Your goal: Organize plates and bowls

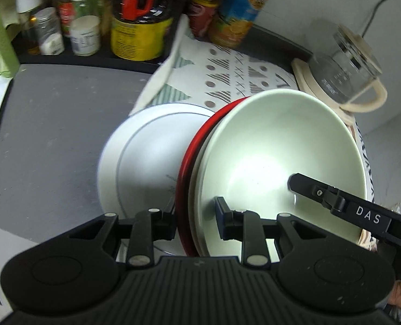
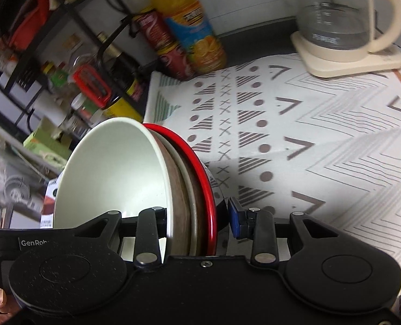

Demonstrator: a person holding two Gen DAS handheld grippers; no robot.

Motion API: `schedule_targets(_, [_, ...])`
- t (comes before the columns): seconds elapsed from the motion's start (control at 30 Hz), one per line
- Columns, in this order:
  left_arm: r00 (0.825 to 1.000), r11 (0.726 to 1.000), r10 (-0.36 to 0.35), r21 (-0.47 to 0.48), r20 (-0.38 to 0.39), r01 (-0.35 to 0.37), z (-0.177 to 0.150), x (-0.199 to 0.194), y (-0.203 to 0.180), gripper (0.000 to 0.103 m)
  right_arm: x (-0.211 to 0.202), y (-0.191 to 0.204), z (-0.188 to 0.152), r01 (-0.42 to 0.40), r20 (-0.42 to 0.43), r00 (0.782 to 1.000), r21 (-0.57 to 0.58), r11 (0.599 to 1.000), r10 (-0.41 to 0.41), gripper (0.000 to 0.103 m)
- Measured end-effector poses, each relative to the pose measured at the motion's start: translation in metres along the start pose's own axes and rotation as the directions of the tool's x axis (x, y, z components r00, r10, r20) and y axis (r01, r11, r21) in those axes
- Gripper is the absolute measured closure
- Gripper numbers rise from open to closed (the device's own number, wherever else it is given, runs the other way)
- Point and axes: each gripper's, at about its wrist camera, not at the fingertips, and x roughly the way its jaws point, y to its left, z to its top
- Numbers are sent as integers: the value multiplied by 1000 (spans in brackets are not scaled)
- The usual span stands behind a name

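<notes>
A tilted stack hangs over the counter: a pale green bowl (image 1: 268, 149) (image 2: 114, 168) on top, a cream plate under it, and a red plate (image 1: 197, 146) (image 2: 200, 168) at the bottom. My left gripper (image 1: 196, 216) is shut on the stack's near rim, one finger inside the bowl and one behind the red plate. My right gripper (image 2: 199, 216) clamps the opposite rim the same way; one of its fingers (image 1: 303, 184) shows inside the bowl. A white plate (image 1: 146, 157) with a grey ring lies below the stack, at its left.
A glass kettle (image 1: 344, 73) (image 2: 335, 13) on a cream base stands at the back right on a patterned cloth (image 2: 308, 135). Bottles, cans and jars (image 1: 135, 32) line the back wall. The grey counter (image 1: 51, 122) stretches to the left. Part of a hand shows at each grip.
</notes>
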Motion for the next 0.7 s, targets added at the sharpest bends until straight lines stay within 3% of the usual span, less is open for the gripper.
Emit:
schedule_targets(0.23, [1000,994,17,-104,-1,-17,-2,2,24,77,11,28,2,6,-34,999,-106,994,-9,69])
schedule_targets(0.7, [1000,989,22,-145,-6,-22,13,19,57,77,47,55,8,36,-73,996,-150,988,-48,69])
